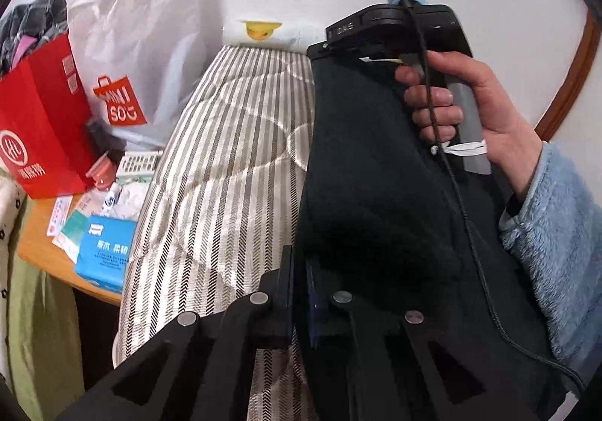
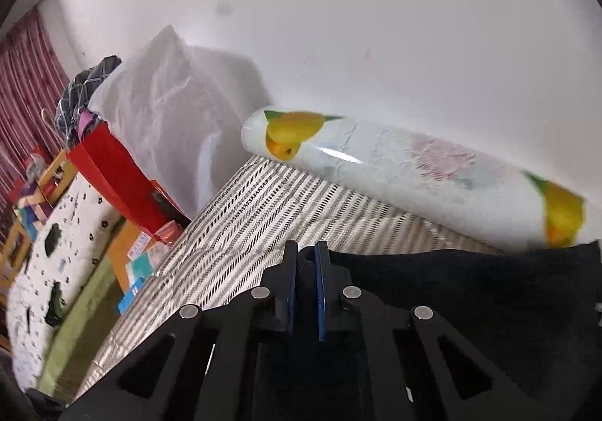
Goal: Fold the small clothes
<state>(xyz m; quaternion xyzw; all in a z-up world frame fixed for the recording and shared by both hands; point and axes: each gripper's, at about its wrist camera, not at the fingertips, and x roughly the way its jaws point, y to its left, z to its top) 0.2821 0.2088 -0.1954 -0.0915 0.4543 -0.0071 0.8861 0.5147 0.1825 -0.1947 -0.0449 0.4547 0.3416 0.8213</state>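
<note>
A dark navy garment (image 1: pixel 368 172) hangs stretched between my two grippers, lifted above the striped mattress (image 1: pixel 233 142). My left gripper (image 1: pixel 299 270) is shut on the garment's near edge. My right gripper (image 1: pixel 320 48), seen in the left wrist view with the hand around its handle, pinches the far corner. In the right wrist view my right gripper (image 2: pixel 305 263) is shut on the corner of the dark garment (image 2: pixel 470 293), which spreads to the right over the mattress (image 2: pixel 240 218).
A rolled floral pillow (image 2: pixel 414 172) lies along the white wall at the mattress head. A wooden side table (image 1: pixel 41 244) on the left holds a red bag (image 1: pixel 45 120), a white Miniso bag (image 1: pixel 131 52), a blue tissue pack (image 1: pixel 105 251) and small clutter.
</note>
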